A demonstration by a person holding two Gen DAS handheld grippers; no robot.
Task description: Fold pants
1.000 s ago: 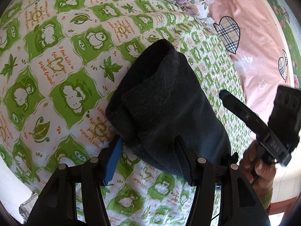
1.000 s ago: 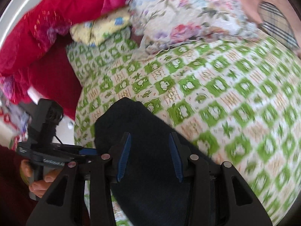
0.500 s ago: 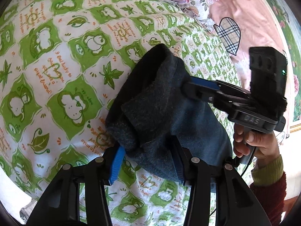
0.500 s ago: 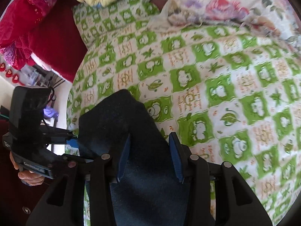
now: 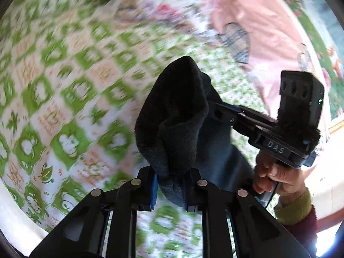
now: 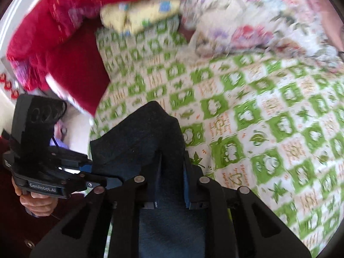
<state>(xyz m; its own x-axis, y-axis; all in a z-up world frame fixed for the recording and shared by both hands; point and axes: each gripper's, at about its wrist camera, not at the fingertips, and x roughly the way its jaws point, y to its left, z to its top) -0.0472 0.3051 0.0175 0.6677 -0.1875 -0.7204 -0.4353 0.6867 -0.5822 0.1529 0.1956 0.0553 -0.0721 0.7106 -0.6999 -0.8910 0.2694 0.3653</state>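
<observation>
Dark navy pants (image 5: 178, 116) lie as a folded bundle on a green-and-white patterned quilt (image 5: 64, 99). My left gripper (image 5: 171, 186) sits at the bundle's near end, its jaws closing with a raised bunch of cloth pinched between the blue pads. In the left wrist view my right gripper (image 5: 215, 109) comes in from the right and bites the far side of the bundle. In the right wrist view the pants (image 6: 139, 137) run between the right gripper's (image 6: 172, 178) closing fingers, which press on the fabric. The left gripper (image 6: 90, 167) holds the left edge there.
A pink blanket with a plaid heart (image 5: 258, 43) lies to the right of the quilt. At the bed's far side are a floral cover (image 6: 236, 21), a yellow cloth (image 6: 139, 15) and red fabric (image 6: 64, 32). The bed's edge (image 5: 17, 210) runs close at the lower left.
The right gripper came in from the right onto the bundle. Both pairs of jaws narrowed onto the cloth. The left gripper rose, pulling its end of the pants up off the quilt.
</observation>
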